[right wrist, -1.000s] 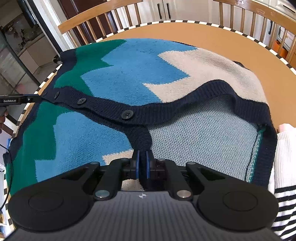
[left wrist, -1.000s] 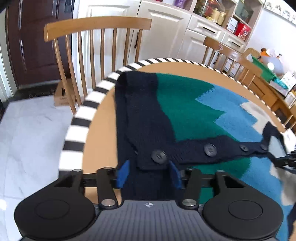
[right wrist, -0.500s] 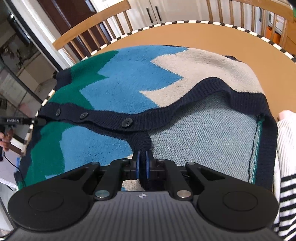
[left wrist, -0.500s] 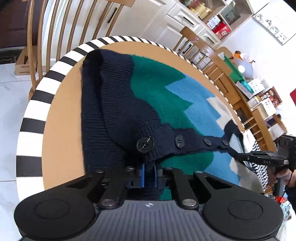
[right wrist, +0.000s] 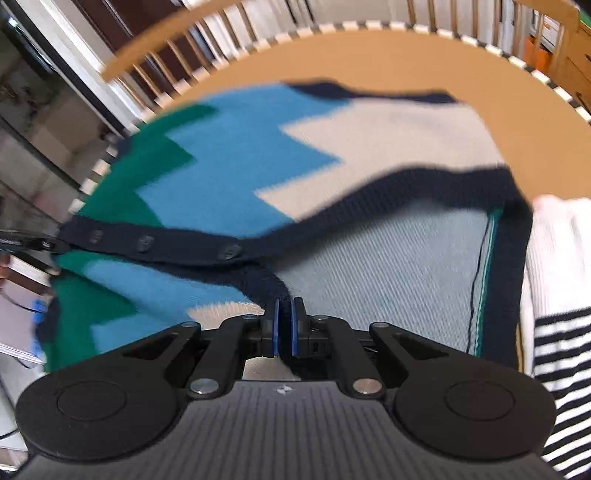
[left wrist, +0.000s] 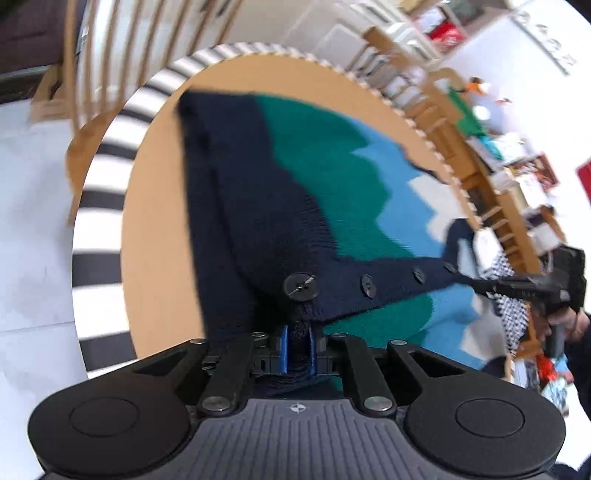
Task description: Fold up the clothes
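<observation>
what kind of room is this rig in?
Likely a home dining room or kitchen: round wooden table with spindle-back chairs, white cabinets behind, cardigan spread out.

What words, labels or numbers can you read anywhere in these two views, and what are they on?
No text is readable in either view; both are motion-blurred.
Left gripper body: a small round emblem, no letters.
Right gripper body: a small emblem, no letters.
Shelf boxes behind the table: print too blurred to read.
Cardigan: no label shows.
</observation>
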Available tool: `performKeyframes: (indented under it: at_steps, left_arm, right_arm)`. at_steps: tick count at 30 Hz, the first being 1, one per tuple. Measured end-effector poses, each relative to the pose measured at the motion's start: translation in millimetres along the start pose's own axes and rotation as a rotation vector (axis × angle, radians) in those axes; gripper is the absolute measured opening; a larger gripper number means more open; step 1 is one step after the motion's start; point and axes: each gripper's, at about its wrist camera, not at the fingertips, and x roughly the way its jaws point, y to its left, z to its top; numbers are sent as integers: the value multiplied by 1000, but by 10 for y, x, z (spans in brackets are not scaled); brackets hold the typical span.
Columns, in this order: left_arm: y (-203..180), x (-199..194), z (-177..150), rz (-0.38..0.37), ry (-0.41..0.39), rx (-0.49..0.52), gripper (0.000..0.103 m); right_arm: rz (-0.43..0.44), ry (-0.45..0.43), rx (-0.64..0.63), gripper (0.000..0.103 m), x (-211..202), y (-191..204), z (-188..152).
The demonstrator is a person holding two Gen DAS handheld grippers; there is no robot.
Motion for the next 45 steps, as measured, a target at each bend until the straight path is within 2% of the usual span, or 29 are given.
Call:
performKeyframes:
  at_steps: [3, 4, 5, 7, 9, 12, 16, 19, 24, 27, 38, 40, 43, 45]
  left_arm:
    - [-38, -53, -39, 7, -35, -18, 28]
    - [-45, -119, -62, 11, -48, -13, 35]
    - [-46, -191, -88, 14, -61, -7, 40]
    - [-42, -367, -163, 1, -85, -6, 41]
    - [-59, -562, -293, -37, -101, -8, 42]
    - [-179, -730, -542, -78, -90, 42, 45]
    - [-376, -748, -899, -84, -34, 140, 47]
    - [-418, -777, -1127, -60, -2, 177, 48]
    - [-300, -936, -1413, -34, -7, 151, 49]
    - [-306, -958, -1510, -4, -8, 181, 50]
    - [-421, -793, -1440, 107, -72, 258, 52]
    - [-406, -792, -1401, 129, -84, 253, 55]
    - [-350, -755, -1348, 119, -79, 210, 54]
    - [-344, -729, -1337, 63, -66, 198, 47]
  right_arm:
    - [-78, -19, -78, 18, -26, 169, -47]
    - [-94, -43, -91, 22, -102, 203, -70]
    - [-110, -70, -102, 30, -187, 231, -97]
    - [-112, -109, -121, 31, -376, 309, -174]
    - [-77, -120, -103, 31, -517, 397, -285]
    - [30, -75, -59, 31, -531, 596, -557]
    - [87, -5, -59, 31, -401, 903, -968]
    - [88, 5, -31, 31, -401, 1014, -1191]
    - [104, -9, 49, 32, -498, 979, -1393]
    - [116, -14, 83, 32, -538, 921, -1495]
    - [200, -65, 166, 32, -387, 920, -1513]
    - [212, -76, 178, 31, -356, 925, -1506]
    - [216, -68, 184, 31, -314, 952, -1458]
    - [214, -70, 178, 16, -297, 968, -1434]
